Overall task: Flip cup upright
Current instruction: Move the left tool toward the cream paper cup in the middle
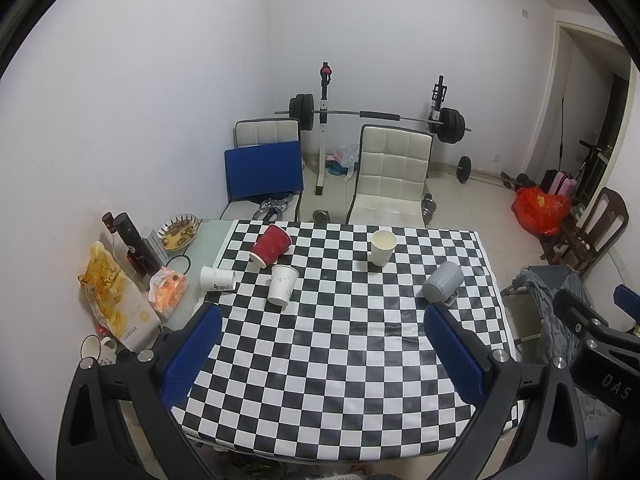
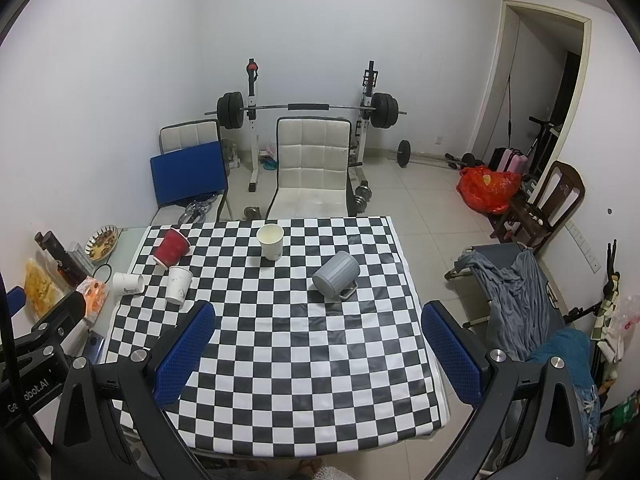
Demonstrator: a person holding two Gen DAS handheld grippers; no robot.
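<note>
A grey mug (image 1: 443, 282) (image 2: 336, 277) lies on its side on the checkered table (image 1: 340, 360) (image 2: 300, 360), handle down toward me. A cream paper cup (image 1: 382, 247) (image 2: 271, 241) stands upright behind it. At the left, a red cup (image 1: 271, 244) (image 2: 171, 246) lies tilted, one white paper cup (image 1: 282, 284) (image 2: 178, 285) leans below it and another (image 1: 217, 278) (image 2: 128, 283) lies on its side. My left gripper (image 1: 322, 356) and right gripper (image 2: 318, 354) are both open and empty, held above the table's near half.
Snack bags (image 1: 116, 300), dark bottles (image 1: 134, 246), a bowl (image 1: 179, 231) and a mug (image 1: 94, 349) crowd the table's left strip. White chairs (image 1: 390, 176) and a barbell rack (image 1: 376, 116) stand behind. A cot with grey cloth (image 2: 516, 296) is on the right.
</note>
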